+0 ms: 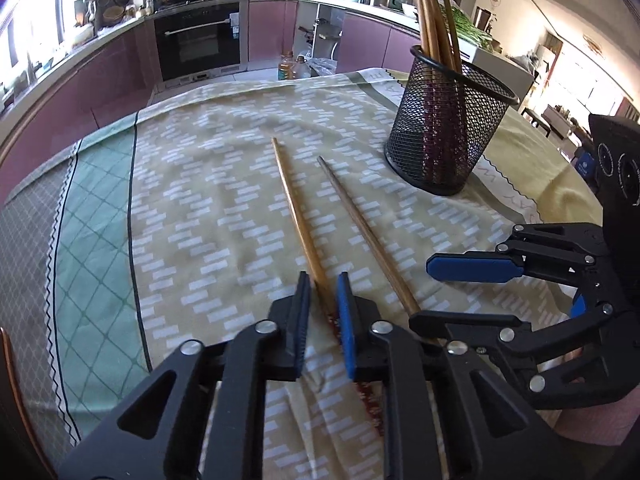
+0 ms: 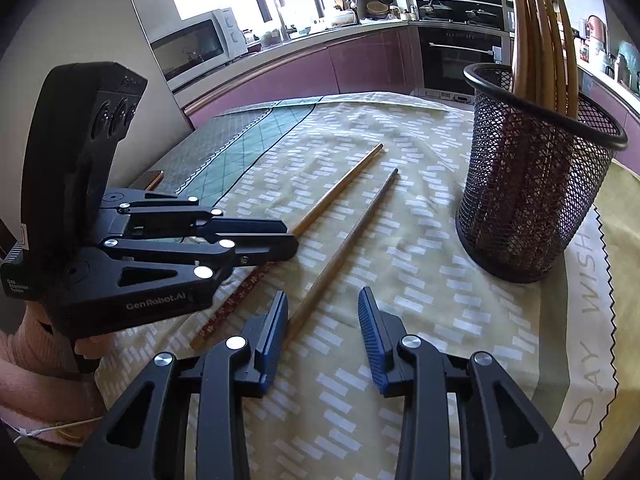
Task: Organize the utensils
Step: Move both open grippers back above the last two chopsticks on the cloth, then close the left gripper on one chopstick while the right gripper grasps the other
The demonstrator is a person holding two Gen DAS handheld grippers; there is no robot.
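1. My left gripper (image 1: 323,285) sits low over the tablecloth (image 1: 224,184), its fingers drawn to a narrow gap around the thick end of the lighter chopstick (image 1: 294,208). From the left wrist view the stick runs between the two pads; I cannot tell whether both pads press on it.
2. From the right wrist view, the left gripper (image 2: 290,238) covers that same chopstick (image 2: 340,186) partway along, and its patterned reddish end lies on the cloth behind the fingers.
3. My right gripper (image 2: 323,300) is spread wide and holds nothing. The darker chopstick (image 2: 348,236) lies on the cloth, its thick end just inside my left finger (image 2: 276,320), apart from the right finger.
4. In the left wrist view the right gripper (image 1: 420,292) reaches in from the side, its lower finger over the near end of the darker chopstick (image 1: 360,224).
5. The two chopsticks lie side by side, apart, tips pointing away from me.
6. The black mesh holder (image 2: 536,176) stands upright on the cloth to the right of the sticks, with several chopsticks (image 2: 536,28) standing in it.
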